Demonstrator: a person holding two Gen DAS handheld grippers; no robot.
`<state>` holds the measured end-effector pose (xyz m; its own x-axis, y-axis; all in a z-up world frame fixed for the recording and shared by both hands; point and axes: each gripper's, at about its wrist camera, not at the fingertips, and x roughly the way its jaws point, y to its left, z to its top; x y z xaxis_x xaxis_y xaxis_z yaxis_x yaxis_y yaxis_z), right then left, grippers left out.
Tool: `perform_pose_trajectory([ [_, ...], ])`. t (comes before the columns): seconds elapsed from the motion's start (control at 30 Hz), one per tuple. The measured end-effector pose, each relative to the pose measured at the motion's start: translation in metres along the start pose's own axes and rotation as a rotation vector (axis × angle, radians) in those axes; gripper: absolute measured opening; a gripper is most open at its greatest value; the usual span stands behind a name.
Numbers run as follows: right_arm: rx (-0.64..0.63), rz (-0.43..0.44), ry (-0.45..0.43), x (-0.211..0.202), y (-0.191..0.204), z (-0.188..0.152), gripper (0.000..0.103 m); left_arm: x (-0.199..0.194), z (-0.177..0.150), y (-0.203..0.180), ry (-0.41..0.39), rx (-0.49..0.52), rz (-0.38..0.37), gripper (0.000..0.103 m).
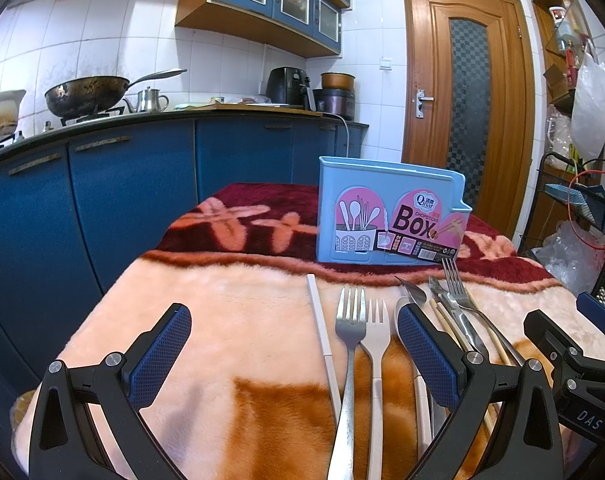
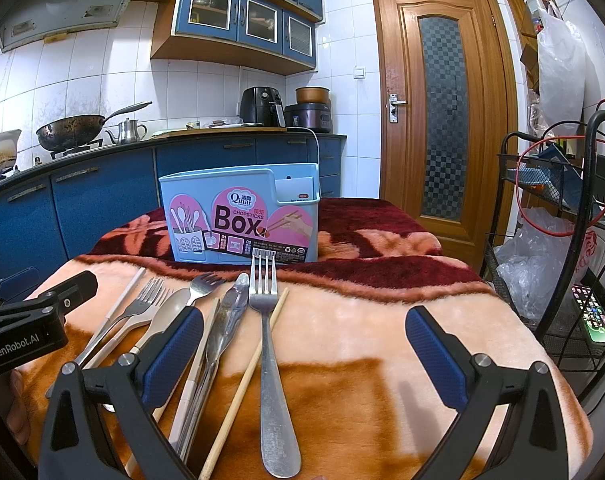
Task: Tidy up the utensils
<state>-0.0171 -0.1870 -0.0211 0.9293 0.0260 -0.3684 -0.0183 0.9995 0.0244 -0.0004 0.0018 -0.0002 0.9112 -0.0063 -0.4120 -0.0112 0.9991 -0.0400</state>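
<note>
So we've got both tools hovering low over the blanket-covered table (image 2: 382, 320), nothing grabbed. Our left gripper (image 1: 294, 344) is spread wide, with a steel fork (image 1: 348, 320) and a beige fork (image 1: 376, 336) lying between its fingers. Our right gripper (image 2: 304, 344) is wide too, and a big steel fork (image 2: 266, 320) plus a wooden chopstick (image 2: 254, 364) sit in the gap. The rest of the utensils are fanned out around 10 o'clock from it. The blue chopsticks box (image 2: 238, 216) stands upright at 12 o'clock, just past the fork tines.
</note>
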Motion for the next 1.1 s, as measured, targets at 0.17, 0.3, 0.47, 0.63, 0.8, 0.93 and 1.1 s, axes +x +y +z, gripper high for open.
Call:
perform_pose_trajectory([
  [0.17, -0.001, 0.000, 0.000, 0.000, 0.000, 0.000, 0.103, 0.000, 0.000, 0.000, 0.000, -0.001, 0.000, 0.102],
  [0.3, -0.001, 0.000, 0.000, 0.000, 0.000, 0.000, 0.103, 0.000, 0.000, 0.000, 0.001, -0.001, 0.000, 0.102],
  [0.47, -0.001, -0.001, 0.000, 0.001, 0.001, -0.001, 0.103, 0.000, 0.000, 0.000, 0.001, -0.001, 0.000, 0.102],
  [0.63, -0.001, 0.001, 0.002, 0.003, 0.004, -0.002, 0.103, 0.000, 0.000, 0.000, 0.001, -0.001, 0.000, 0.102],
  [0.8, 0.012, 0.017, 0.023, 0.004, 0.001, 0.000, 0.103, 0.000, -0.001, 0.002, 0.006, -0.003, 0.001, 0.102],
  [0.93, 0.021, 0.035, 0.076, 0.011, -0.004, 0.002, 0.103, 0.005, -0.001, 0.004, 0.027, -0.004, -0.003, 0.102],
  [1.1, -0.023, 0.065, 0.160, 0.014, -0.004, 0.009, 0.103, 0.013, 0.003, 0.004, 0.091, 0.001, -0.025, 0.102],
])
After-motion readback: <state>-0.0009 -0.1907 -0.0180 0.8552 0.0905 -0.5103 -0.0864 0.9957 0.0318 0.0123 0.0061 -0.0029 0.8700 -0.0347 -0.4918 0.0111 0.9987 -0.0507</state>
